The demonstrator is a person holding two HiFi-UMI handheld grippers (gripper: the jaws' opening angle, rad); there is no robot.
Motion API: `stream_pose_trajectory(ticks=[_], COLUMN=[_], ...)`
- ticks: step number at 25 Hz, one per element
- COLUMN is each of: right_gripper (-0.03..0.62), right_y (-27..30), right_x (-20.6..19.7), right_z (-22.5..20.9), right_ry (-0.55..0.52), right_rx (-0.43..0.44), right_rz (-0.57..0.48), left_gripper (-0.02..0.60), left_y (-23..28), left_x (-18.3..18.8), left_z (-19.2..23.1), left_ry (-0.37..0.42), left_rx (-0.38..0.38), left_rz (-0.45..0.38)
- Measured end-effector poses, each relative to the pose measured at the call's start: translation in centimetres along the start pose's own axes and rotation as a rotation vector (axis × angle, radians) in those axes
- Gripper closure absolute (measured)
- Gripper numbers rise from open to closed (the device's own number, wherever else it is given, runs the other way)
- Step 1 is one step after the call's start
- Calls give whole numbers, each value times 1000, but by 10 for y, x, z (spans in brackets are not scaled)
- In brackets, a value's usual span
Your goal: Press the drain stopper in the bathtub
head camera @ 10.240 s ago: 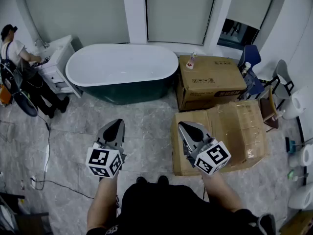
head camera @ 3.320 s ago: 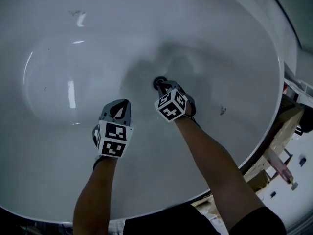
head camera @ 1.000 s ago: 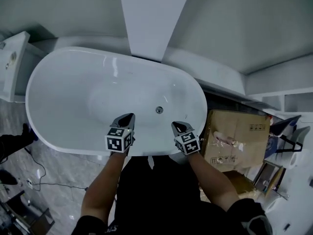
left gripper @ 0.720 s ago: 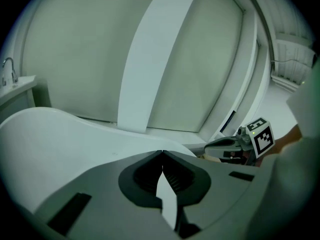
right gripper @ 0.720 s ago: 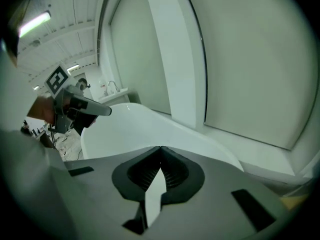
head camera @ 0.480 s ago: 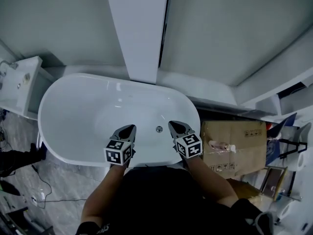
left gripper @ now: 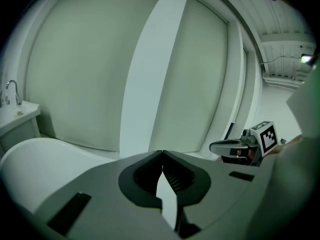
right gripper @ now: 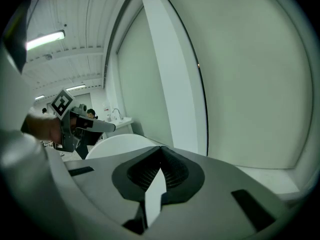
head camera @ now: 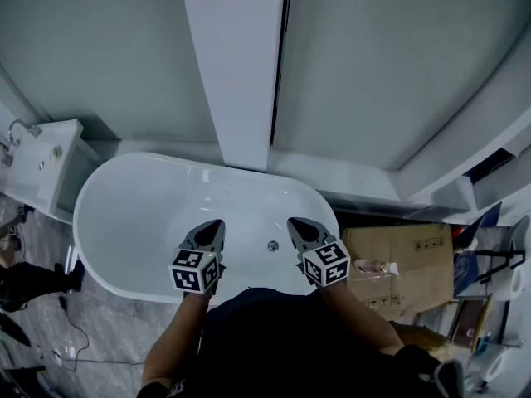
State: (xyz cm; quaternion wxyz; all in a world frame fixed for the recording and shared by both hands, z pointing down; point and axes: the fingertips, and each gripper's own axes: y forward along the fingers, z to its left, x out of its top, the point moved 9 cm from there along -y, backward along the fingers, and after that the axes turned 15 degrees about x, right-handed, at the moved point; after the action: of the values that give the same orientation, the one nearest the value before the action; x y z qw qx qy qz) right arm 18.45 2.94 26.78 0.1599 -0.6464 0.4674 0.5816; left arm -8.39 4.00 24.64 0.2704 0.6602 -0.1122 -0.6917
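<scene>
In bathtub (head camera: pixel 124 222), long axis left-right: drain stopper (head camera: pixel 272 245) right of centre.

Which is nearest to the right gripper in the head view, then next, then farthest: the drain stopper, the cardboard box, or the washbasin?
1. Drain stopper, in the bathtub floor, just left of the right gripper.
2. Cardboard box, outside the bathtub, to the gripper's right.
3. Washbasin, far left, past the bathtub's other end.

Left tool (head camera: pixel 217 223) and right tool (head camera: pixel 292 221), jaws together
</scene>
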Motion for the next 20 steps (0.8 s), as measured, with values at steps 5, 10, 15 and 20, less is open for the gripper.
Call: stream_pose_trajectory(ticks=[5, 10, 15, 20], right_gripper=[580, 582, 582, 582], right_y=[-11, -15, -21, -27], right_x=[32, 65, 98, 128], right_z=[3, -3, -4, 8], right_ry=[-58, -124, -158, -215], right_rx=[31, 30, 7, 67], right_rz=[-59, -127, -228, -302], left_gripper=[567, 567, 568, 567], left_y=[-11, -15, -23, -38], left_x=[27, 59, 84, 109], left_z=[4, 13, 22, 25], left_ry=[31, 62, 47, 52], left_rx=[28, 71, 97, 98], left_rz=[-83, -166, -222, -273])
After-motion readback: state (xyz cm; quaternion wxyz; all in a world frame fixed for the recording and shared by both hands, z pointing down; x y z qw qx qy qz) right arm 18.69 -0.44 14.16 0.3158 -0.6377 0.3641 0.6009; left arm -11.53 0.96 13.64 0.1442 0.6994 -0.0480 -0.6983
